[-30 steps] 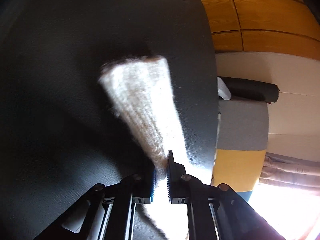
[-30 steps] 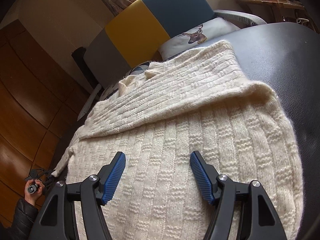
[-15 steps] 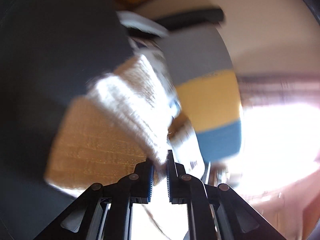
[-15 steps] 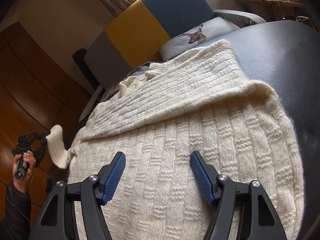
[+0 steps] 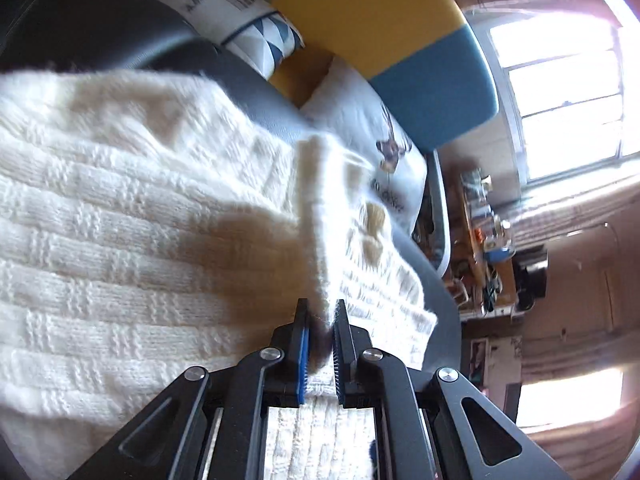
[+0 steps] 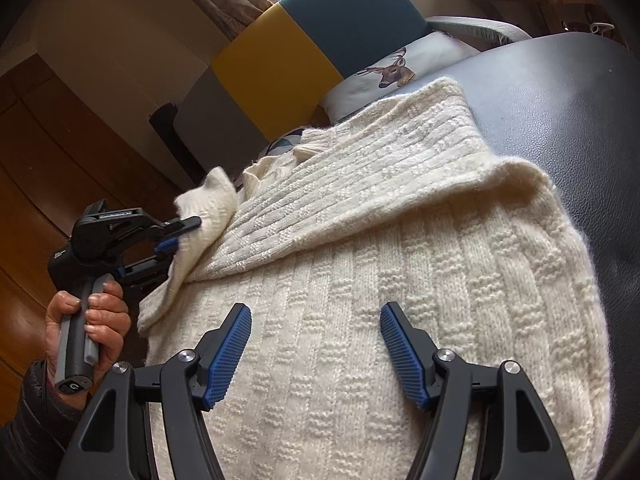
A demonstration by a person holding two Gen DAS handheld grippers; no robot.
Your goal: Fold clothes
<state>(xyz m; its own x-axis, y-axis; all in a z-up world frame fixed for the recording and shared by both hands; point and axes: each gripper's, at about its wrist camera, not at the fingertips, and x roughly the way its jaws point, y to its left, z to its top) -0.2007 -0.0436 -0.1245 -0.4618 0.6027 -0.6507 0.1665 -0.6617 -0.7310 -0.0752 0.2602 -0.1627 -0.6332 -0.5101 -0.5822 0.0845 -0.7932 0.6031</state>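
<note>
Knitwear is covering most of the dark table (image 6: 560, 92): the cream sweater (image 6: 400, 264) is lying flat with one sleeve already crossing its chest on a diagonal. You are working the other sleeve (image 6: 200, 224) now. Your left gripper (image 5: 320, 320) is pinching it near the cuff, jaws nearly closed with only the thickness of the knit between them, and you are holding it lifted off the sweater's left edge so the fabric is hanging free rather than dragging. That raised hold is probably there so you can carry the sleeve over the body and lay it across without rucking the layer underneath.

Your right gripper (image 6: 316, 348) is hovering low over the lower body of the sweater, fingers spread wide and holding nothing. Whether the tips are touching the knit is not clear. Sitting there, it is looking ready to pin the body down while the sleeve is travelling.

Your hand (image 6: 88, 332) is gripping the left handle upright, just off the table's side. Behind the table, a chair (image 6: 320, 36) with a deer cushion (image 6: 400, 68) is standing close to the collar end, clear of the fold.
</note>
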